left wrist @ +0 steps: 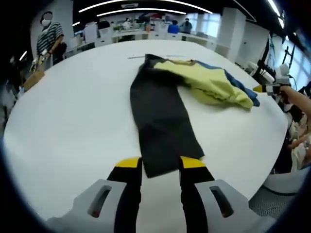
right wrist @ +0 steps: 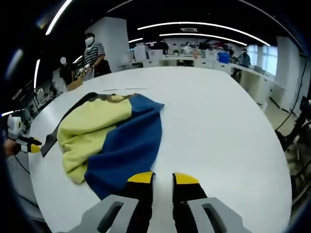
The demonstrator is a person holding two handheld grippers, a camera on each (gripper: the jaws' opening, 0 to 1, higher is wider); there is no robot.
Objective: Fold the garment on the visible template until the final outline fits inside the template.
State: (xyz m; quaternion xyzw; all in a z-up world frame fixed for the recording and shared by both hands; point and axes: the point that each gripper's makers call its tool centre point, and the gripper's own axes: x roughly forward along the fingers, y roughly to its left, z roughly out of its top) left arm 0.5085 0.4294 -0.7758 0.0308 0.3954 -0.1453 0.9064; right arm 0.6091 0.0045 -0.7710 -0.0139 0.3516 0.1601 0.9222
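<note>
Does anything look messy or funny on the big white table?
Yes. The garment isn't flat: its yellow and blue part is bunched in a rumpled heap, while a dark part lies stretched out straight on the table.

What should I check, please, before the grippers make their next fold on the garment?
1. Garment fully on the white table: ok, dark, yellow and blue parts all lie on it.
2. Left gripper positioned: ok, its jaws straddle the dark end nearest it.
3. Left jaws closed on cloth: not ok, they stand apart.
4. Right gripper positioned: ok, at the blue edge, jaws open.
5. Garment lying flat: not ok, the yellow part is bunched.
6. Template outline visible: cannot tell, no marking is clear on the table.
</note>
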